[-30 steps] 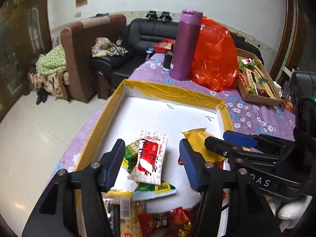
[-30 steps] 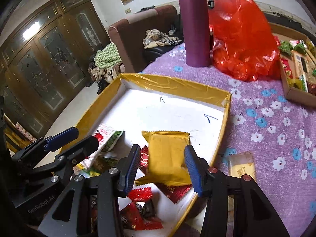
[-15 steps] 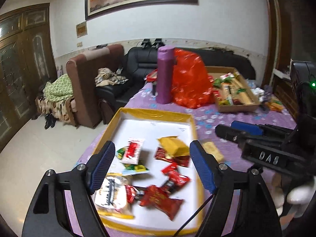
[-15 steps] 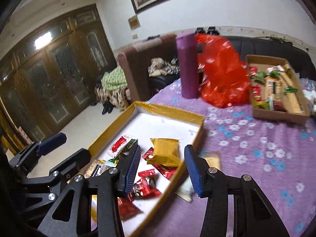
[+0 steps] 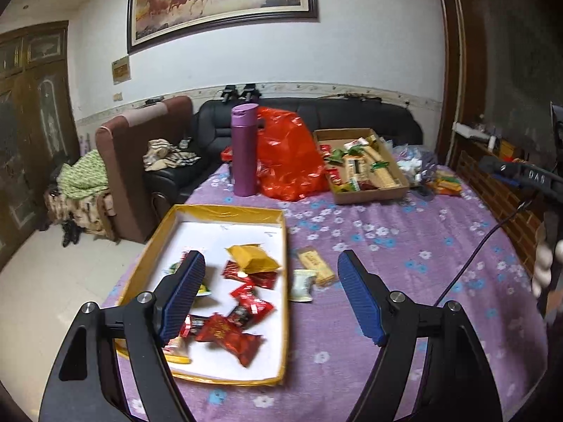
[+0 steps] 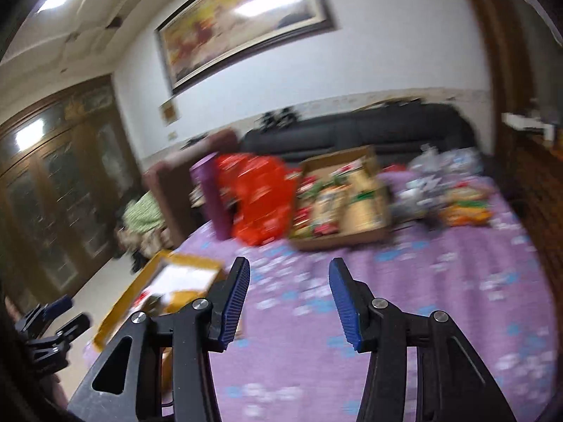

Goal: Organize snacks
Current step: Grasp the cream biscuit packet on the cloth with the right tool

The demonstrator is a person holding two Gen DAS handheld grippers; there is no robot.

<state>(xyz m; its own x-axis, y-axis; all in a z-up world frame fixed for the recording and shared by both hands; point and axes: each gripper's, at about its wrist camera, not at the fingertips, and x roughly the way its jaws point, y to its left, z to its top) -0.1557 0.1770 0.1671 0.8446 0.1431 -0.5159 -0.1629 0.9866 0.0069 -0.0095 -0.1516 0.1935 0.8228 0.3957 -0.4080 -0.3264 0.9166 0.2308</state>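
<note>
A yellow-rimmed tray (image 5: 225,211) lies on the purple flowered cloth and holds a yellow packet (image 5: 251,258), several red packets (image 5: 228,332) and other snacks. Just right of the tray, a tan biscuit pack (image 5: 315,263) and a pale wrapper (image 5: 302,283) lie on the cloth. My left gripper (image 5: 271,256) hovers open above the tray's near end, nothing between its fingers. My right gripper (image 6: 289,263) is open and empty over bare cloth, with the tray (image 6: 190,263) to its lower left. That view is blurred. A cardboard box (image 5: 373,193) of snacks sits at the far side.
A purple bottle (image 5: 243,149) and a red plastic bag (image 5: 288,161) stand behind the tray. More packets (image 5: 445,184) lie at the table's far right. A black sofa (image 5: 352,116) and a brown armchair (image 5: 123,161) stand beyond. The right gripper (image 5: 520,172) shows at the right edge, held by a gloved hand (image 5: 543,263).
Both grippers have drawn back and up from the tray. The left jaws have widened. The right view has swung right toward the cardboard box, and the yellow packet stays in the tray.
</note>
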